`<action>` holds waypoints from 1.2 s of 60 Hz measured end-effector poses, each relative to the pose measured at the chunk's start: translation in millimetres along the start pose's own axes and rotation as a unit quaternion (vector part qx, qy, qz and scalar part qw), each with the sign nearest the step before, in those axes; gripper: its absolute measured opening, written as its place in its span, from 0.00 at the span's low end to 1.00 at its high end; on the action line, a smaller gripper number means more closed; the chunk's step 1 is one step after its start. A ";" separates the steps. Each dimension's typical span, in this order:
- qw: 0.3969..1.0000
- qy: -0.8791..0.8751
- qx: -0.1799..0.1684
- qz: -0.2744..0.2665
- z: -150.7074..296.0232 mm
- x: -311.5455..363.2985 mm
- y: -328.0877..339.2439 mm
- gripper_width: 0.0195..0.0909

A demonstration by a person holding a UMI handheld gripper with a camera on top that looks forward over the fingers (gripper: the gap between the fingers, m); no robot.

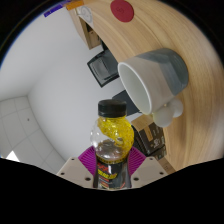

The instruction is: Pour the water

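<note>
Jaws pinch a yellow bottle [110,135] in the gripper [110,165], black cap toward the grey mug [150,82] at 1 o'clock on the wooden table [150,35].

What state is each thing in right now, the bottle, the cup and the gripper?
bottle: black cap on, yellow liquid inside, held between the fingers.
cup: grey outside, white inside, its mouth facing the bottle; contents not visible.
gripper: shut on the bottle, purple pads pressing its sides.
wooden table: bare wood around the cup.
</note>
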State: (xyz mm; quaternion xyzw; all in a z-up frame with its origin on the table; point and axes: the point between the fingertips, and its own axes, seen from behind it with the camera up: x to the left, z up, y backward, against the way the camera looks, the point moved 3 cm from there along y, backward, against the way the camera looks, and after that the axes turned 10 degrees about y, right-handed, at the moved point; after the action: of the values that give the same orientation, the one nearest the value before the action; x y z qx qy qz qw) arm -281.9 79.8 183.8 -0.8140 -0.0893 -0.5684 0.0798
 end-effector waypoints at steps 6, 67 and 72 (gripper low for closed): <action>1.000 -0.017 0.003 -0.006 8.5 -2.8 1.2 0.24; 0.502 0.844 -0.004 -0.190 252.7 47.1 66.0 0.24; 0.504 0.840 0.005 -0.202 269.9 27.4 69.6 0.24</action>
State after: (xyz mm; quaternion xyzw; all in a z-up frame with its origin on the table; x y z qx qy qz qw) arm -10.2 76.2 115.5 0.0860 -0.1452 -0.9856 0.0041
